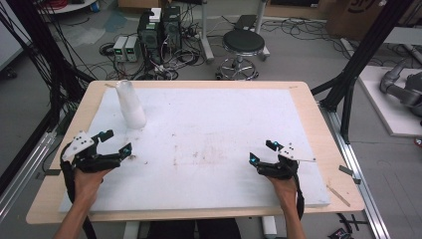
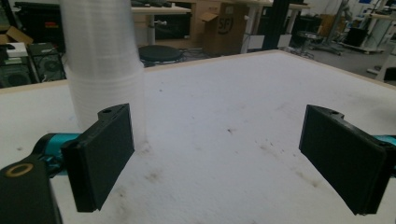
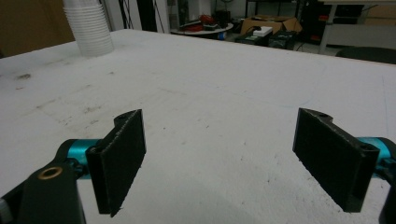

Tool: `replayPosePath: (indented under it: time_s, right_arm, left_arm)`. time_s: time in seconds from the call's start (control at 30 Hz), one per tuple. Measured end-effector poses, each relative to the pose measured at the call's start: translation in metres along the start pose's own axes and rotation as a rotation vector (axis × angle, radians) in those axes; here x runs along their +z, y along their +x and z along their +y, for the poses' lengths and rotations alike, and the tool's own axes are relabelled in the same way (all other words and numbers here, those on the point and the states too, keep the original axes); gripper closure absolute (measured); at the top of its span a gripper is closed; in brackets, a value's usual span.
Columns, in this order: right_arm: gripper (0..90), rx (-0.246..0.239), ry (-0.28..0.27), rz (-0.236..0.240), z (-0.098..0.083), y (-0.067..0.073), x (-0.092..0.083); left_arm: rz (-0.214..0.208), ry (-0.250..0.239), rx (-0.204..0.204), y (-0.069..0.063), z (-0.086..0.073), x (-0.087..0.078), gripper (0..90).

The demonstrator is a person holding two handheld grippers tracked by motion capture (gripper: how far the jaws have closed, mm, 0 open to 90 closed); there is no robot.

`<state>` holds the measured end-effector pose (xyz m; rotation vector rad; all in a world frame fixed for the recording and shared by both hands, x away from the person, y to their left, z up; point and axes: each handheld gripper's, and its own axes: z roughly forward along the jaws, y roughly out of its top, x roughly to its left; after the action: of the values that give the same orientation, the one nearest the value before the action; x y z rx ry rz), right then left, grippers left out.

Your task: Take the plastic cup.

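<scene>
cup stack (image 2: 105,70): translucent ribbed plastic; table top (image 1: 224,149): matt white foam, stained

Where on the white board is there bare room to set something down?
The whole middle between the left gripper and right gripper is bare, as is the far right. Only the far-left corner is taken, by the stack of cups.

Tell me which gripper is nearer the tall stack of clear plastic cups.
Left. The left gripper sits just short of the cup stack; the right gripper is far across the white board.
</scene>
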<state>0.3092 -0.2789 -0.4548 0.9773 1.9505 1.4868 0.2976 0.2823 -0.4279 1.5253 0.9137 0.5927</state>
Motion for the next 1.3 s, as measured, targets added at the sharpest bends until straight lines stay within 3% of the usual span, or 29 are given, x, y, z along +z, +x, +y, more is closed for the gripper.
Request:
replayPosePath:
  time_s: [0.03,0.17,0.2,0.27,0.63,1.03,1.3]
  right_arm:
    - [17.2,0.005,0.000,-0.002,0.000,0.000,0.000]
    - [17.2,0.000,0.002,-0.004,0.000,0.000,0.000]
    - [17.2,-0.002,0.002,-0.006,0.000,0.000,0.000]
    - [17.2,-0.006,0.002,-0.007,0.000,0.001,0.000]
    - [17.2,-0.009,-0.005,-0.011,0.000,0.002,-0.001]
    - [17.2,-0.004,-0.005,-0.015,0.000,0.001,-0.001]
    - [17.2,-0.005,0.000,-0.016,0.000,0.002,-0.001]
  left_arm:
    - [0.015,0.003,0.002,0.004,0.013,0.001,10.0]
    - [0.034,0.003,0.020,0.013,0.040,0.004,10.0]
    - [0.034,0.003,0.020,0.013,0.040,0.004,10.0]
    - [0.039,-0.001,0.027,0.018,0.059,0.007,10.0]
    - [0.043,0.054,0.072,0.040,0.110,0.031,10.0]
    - [0.046,0.116,0.059,0.064,0.151,0.065,10.0]
    - [0.045,0.178,0.058,0.072,0.159,0.082,10.1]
